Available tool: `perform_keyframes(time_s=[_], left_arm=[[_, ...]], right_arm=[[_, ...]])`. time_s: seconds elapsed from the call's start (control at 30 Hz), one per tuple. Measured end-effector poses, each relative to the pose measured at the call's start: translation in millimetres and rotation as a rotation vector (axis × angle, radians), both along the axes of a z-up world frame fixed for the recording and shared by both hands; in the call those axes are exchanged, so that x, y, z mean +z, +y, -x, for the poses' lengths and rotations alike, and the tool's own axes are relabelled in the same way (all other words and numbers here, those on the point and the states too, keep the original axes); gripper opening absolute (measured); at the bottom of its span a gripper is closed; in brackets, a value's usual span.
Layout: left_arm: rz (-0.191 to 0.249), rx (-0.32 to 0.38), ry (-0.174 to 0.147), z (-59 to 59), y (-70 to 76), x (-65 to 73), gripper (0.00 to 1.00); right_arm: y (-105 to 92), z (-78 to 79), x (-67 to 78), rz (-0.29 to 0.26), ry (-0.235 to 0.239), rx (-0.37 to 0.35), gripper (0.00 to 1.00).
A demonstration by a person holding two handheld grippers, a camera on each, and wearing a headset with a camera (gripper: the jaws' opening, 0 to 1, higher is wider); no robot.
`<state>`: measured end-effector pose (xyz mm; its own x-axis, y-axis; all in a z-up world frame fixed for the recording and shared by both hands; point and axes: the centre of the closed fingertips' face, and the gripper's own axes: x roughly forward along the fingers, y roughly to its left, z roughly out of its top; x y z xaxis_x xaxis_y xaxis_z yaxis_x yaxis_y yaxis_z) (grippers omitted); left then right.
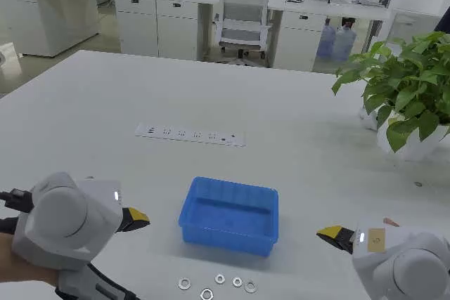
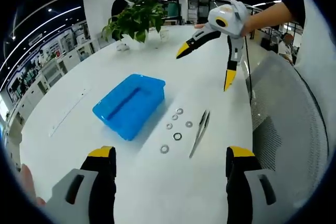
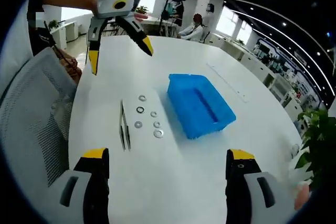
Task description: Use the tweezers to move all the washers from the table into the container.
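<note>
Left tongs (image 2: 170, 153) are hanging wide open w/ nothing btwn the yellow tips, hovering over the left part of the white surface (image 1: 91, 103), left of the container (image 1: 225, 235). Right tongs (image 3: 168, 154) are doing likewise on the right side: jaws spread wide, gripping nothing, held clear of the surface. Each pair is pointing in toward the other, & each is showing in the other's gripper view w/ jaws well apart.

The blue container is sitting upright approx mid-surface, btwn the two tongs, open top facing up.

Washers (image 2: 177, 136) are lying flat in a loose cluster just near of the container, not touching it. Six are showing in each gripper view. All are sitting on the surface, outside the container.

Tweezers (image 2: 199, 132) are lying flat just near of the washers, on the person's side, running approx left-right. They are lying apart from both tongs & close beside the nearest washers. Can't tell if they are touching any.

Far of the container, a white power strip (image 1: 190, 134) is lying flat. A potted plant (image 1: 411, 89) is standing at the far right of the surface. An office chair (image 1: 242, 19) is standing beyond the far edge.
</note>
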<state>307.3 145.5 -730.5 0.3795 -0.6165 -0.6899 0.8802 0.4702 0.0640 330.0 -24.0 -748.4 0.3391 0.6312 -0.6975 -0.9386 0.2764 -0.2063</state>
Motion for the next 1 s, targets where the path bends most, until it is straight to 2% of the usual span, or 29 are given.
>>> perform_keyframes(time_s=[0.57,1.0], left_arm=[[0.005,0.006,0.002,-0.7,-0.8,-1.0,0.92],[-0.014,0.010,0.004,1.3,4.9,-7.3,0.92]], right_arm=[[-2.4,-1.2,-2.1,0.005,-0.001,-0.007,0.90],[-5.2,0.4,-6.2,0.021,0.003,-0.003,0.90]])
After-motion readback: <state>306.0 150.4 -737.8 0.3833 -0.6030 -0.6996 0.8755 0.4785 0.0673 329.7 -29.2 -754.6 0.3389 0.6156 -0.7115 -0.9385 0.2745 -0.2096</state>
